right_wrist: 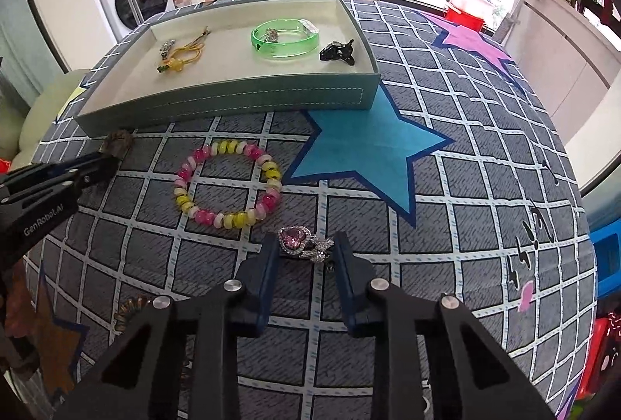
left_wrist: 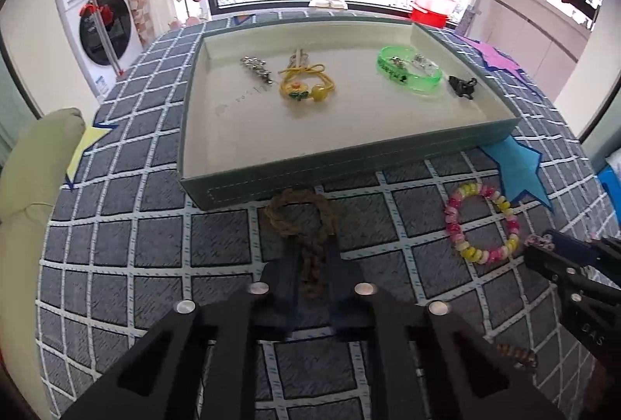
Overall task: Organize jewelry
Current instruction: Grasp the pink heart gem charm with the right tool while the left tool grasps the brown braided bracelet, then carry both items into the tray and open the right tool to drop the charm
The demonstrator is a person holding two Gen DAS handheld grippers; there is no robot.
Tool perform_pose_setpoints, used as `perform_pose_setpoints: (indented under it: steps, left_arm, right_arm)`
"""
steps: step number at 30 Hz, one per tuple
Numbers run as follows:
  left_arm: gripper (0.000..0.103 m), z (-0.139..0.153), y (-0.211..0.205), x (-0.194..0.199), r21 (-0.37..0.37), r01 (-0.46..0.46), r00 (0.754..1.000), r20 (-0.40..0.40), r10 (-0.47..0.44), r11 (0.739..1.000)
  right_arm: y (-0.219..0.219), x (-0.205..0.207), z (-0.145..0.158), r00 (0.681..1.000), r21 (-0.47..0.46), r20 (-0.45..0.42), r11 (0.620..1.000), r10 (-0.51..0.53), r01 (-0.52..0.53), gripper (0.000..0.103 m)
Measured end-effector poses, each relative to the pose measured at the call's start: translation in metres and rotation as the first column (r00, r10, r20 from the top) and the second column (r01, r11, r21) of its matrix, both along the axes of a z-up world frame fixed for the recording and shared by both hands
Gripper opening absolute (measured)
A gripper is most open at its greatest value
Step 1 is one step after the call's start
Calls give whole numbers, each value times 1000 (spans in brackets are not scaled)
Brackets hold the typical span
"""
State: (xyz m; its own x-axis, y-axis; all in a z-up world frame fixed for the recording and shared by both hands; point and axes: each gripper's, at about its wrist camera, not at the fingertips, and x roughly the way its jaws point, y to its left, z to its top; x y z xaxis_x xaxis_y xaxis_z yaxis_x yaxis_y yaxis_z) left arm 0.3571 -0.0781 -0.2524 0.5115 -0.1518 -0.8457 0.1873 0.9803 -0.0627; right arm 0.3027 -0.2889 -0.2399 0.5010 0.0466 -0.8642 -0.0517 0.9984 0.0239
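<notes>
A brown braided bracelet (left_wrist: 306,204) lies on the checked cloth just in front of the green tray (left_wrist: 349,152). My left gripper (left_wrist: 312,249) is shut on its near end, the fingers pressing both sides. A pink heart brooch (right_wrist: 293,239) with silver trim sits between the fingertips of my right gripper (right_wrist: 306,247), which is shut on it. A pink-and-yellow bead bracelet (right_wrist: 233,220) rests on the cloth between the two grippers. In the tray (right_wrist: 233,98) lie a green bangle (left_wrist: 388,68), a yellow hair tie (left_wrist: 306,88), a silver chain (left_wrist: 256,66) and a black clip (left_wrist: 462,86).
A blue paper star (right_wrist: 365,152) is stuck to the cloth right of the bead bracelet. A pale cushion (left_wrist: 35,164) sits off the table's left edge. A small brown spiral piece (right_wrist: 128,307) lies near the front. The round table drops away on the right.
</notes>
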Motion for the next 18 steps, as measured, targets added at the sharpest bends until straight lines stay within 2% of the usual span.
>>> perform_pose_setpoints:
  steps: [5,6,18]
  left_arm:
    - [26,7,2,-7,-34,30,999,17,-29,999]
    - [26,10,3,-10,-43,37,999,22,-36,998]
    - [26,48,10,-29,-97,96,992,96,-87,991]
  right_arm:
    - [-1,-2,1,1000,6,7,1000,-3,3,26]
    - [-1,-3,3,1000,12,10,1000,-4,4,13]
    - [-19,-13,19,999,102,28,994,-38,35,13]
